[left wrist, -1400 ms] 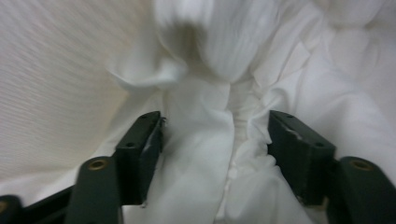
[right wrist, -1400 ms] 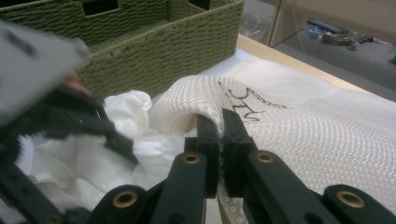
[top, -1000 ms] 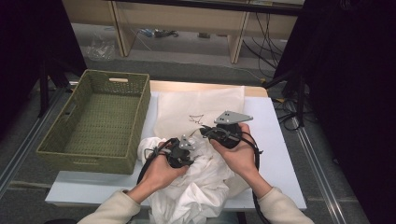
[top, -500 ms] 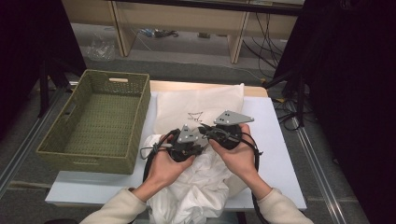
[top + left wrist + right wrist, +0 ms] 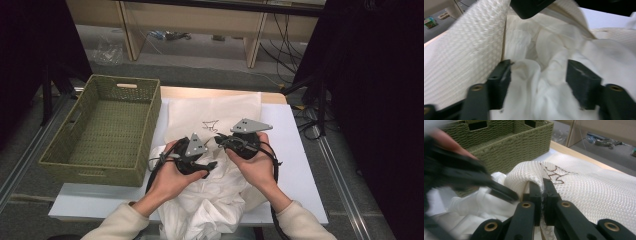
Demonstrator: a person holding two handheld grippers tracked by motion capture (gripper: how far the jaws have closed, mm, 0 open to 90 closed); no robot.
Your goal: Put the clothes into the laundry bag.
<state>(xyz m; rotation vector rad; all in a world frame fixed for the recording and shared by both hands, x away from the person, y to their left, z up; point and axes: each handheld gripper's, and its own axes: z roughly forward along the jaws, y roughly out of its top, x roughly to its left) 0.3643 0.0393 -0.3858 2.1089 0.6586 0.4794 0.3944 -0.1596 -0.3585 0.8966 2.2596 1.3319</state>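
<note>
A cream mesh bag (image 5: pixel 215 107) with a brown line drawing lies flat on the white table (image 5: pixel 296 150). In front of it a crumpled white garment (image 5: pixel 210 200) spills over the table's near edge. My right gripper (image 5: pixel 541 192) is shut on the bag's rim and holds it lifted; from above it (image 5: pixel 221 139) sits at the bag's near end. My left gripper (image 5: pixel 539 85) is open, with folds of the white garment (image 5: pixel 541 75) between its jaws and the mesh bag wall (image 5: pixel 461 57) to one side. In the high view it (image 5: pixel 209 165) sits just left of the right one.
A green woven basket (image 5: pixel 95 172) stands on the table's left side, its corner (image 5: pixel 499 147) close behind the bag. Under a wooden bench at the back, cables and clutter (image 5: pixel 175 36) lie on the floor. Dark curtains flank both sides.
My left gripper has moved right and forward, up against the right gripper at the bag's rim, pushing the white garment along. The right gripper has stayed put.
</note>
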